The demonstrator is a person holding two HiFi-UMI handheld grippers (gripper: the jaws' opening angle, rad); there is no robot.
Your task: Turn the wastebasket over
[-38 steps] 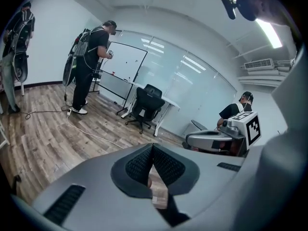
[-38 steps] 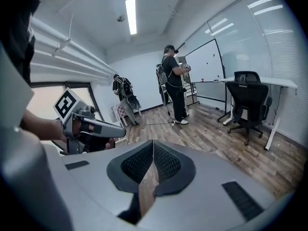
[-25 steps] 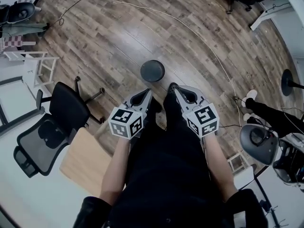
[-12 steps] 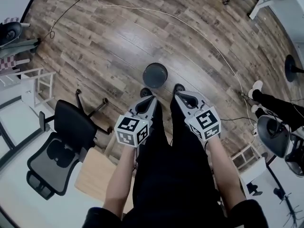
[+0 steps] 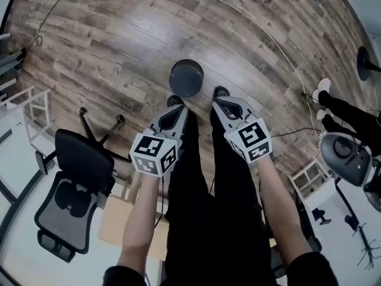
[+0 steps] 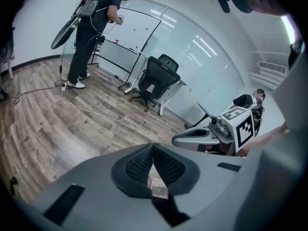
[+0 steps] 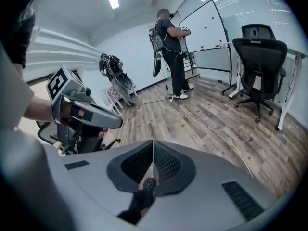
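Head view, looking steeply down at a wood floor (image 5: pixel 119 52). The wastebasket (image 5: pixel 186 77) is a dark round thing standing on the boards just ahead of the person's shoes. From up here I can't tell if it's mouth up or bottom up. The left gripper (image 5: pixel 177 106) and right gripper (image 5: pixel 218 102) sit side by side over the person's black trousers. Both point toward the wastebasket and neither has hold of it. A black office chair (image 5: pixel 77 171) is off to the left, and a white cable (image 5: pixel 250 22) curves across the floor beyond the basket.

Left gripper view: the jaws are pressed together, mesh pads meeting at the tip, with nothing pinched between them. The right gripper pokes in from the right side with its marker cube (image 6: pixel 240 125). Further back a standing person (image 6: pixel 94 32) faces a whiteboard (image 6: pixel 134 35). I can't pick out the wastebasket here.

Right gripper view: same deal, jaws closed tight on nothing. The left gripper shows on the left. There's a small dark round bit in the gap under the pads, and I can't say what it is.
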